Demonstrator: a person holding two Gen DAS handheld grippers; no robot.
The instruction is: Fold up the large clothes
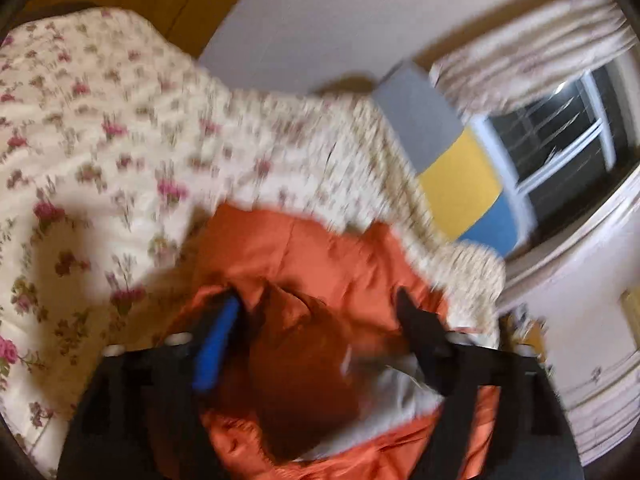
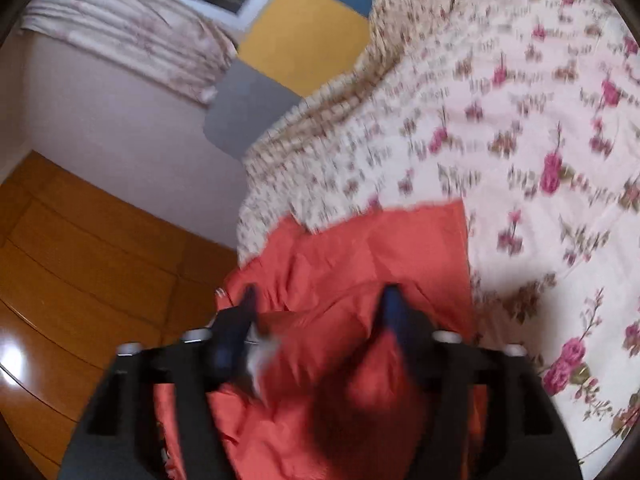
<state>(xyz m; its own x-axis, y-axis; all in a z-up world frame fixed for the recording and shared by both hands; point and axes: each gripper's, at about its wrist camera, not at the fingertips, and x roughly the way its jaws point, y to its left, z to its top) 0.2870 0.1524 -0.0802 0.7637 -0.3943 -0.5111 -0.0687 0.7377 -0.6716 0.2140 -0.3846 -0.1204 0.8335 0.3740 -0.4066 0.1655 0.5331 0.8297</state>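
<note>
Floral bedspread (image 1: 100,152) fills both blurred views, with a window (image 1: 560,140) and wooden floor (image 2: 80,248) beyond. Your orange garment (image 1: 304,248) lies bunched at the bed's edge. Your left gripper (image 1: 320,312) and right gripper (image 2: 320,300) each have fingers spread wide, orange fabric heaped between them; whether either pinches it, you cannot tell

The right hand-held gripper (image 2: 320,304) held its fingers spread over a crumpled orange garment (image 2: 360,248) bunched between them, on a bed covered in a rose-print quilt (image 2: 520,128), with wooden floor (image 2: 88,248) to one side.
</note>
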